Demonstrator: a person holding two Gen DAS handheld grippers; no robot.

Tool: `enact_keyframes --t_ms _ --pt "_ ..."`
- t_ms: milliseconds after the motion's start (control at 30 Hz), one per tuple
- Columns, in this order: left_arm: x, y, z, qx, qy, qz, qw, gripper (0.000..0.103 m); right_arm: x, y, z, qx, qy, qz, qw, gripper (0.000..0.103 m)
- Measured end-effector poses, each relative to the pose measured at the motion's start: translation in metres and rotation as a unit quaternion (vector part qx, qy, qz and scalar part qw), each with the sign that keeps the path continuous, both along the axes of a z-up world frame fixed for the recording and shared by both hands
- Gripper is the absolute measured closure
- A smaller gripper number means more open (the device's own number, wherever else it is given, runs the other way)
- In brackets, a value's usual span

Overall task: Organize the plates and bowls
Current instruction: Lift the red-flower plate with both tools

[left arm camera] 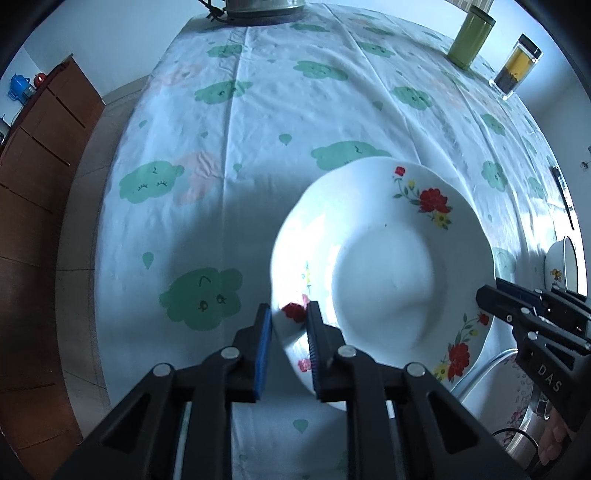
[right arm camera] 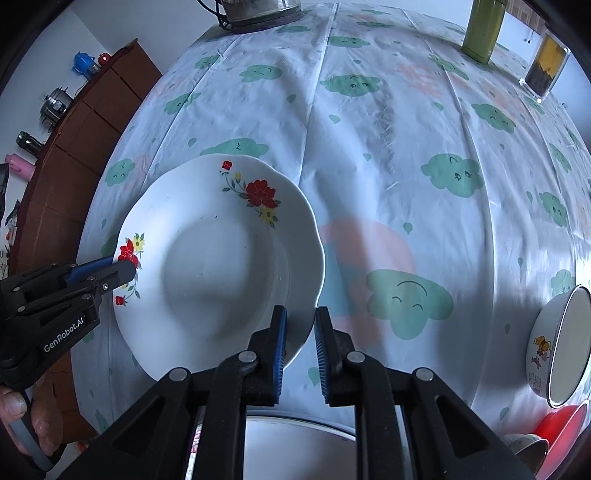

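A white plate with red and yellow flowers (left arm camera: 384, 266) is held above the cloud-print tablecloth (left arm camera: 258, 129). My left gripper (left arm camera: 290, 332) is shut on its near left rim. The plate also shows in the right wrist view (right arm camera: 221, 266). My right gripper (right arm camera: 299, 343) straddles its right rim with a small gap between the pads; the rim sits between them. In the right wrist view the left gripper (right arm camera: 122, 269) bites the plate's left edge. A white bowl with a cartoon print (right arm camera: 561, 343) stands tilted at the right, with a red bowl (right arm camera: 561, 424) below it.
A green canister (left arm camera: 471, 38) and a clear jar of yellow and dark contents (left arm camera: 515, 68) stand at the far right of the table. A metal pot (left arm camera: 264, 7) sits at the far edge. A brown cabinet (left arm camera: 40, 147) is left. Another plate (right arm camera: 295, 450) lies below the grippers.
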State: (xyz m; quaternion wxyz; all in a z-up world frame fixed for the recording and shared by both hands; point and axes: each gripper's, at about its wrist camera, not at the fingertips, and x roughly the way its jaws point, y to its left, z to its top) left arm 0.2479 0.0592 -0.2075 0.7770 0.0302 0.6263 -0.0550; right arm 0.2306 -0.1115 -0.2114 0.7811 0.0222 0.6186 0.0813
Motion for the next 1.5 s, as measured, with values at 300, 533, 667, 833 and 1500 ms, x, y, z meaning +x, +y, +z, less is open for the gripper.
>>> enact_keyframes --t_ms 300,533,667,833,1500 --pt "-0.005 0.001 0.019 0.003 -0.012 0.005 0.9999 0.087 -0.003 0.002 0.017 0.007 -0.006 -0.002 1.0 0.086" --pt "-0.012 -0.001 0.035 0.002 -0.023 0.004 0.9997 0.087 -0.012 -0.001 0.036 0.012 -0.015 0.0 1.0 0.086" --pt "-0.018 -0.003 0.041 0.002 -0.026 0.004 0.9996 0.087 -0.016 -0.004 0.043 0.013 -0.019 -0.002 1.0 0.086" --pt "-0.026 -0.007 0.048 0.001 -0.03 0.001 0.9996 0.087 -0.025 -0.008 0.051 0.014 -0.022 -0.003 1.0 0.086" --pt "-0.068 -0.032 0.073 -0.008 -0.035 -0.02 0.9992 0.086 -0.077 -0.033 0.085 0.025 -0.041 -0.01 0.999 0.086"
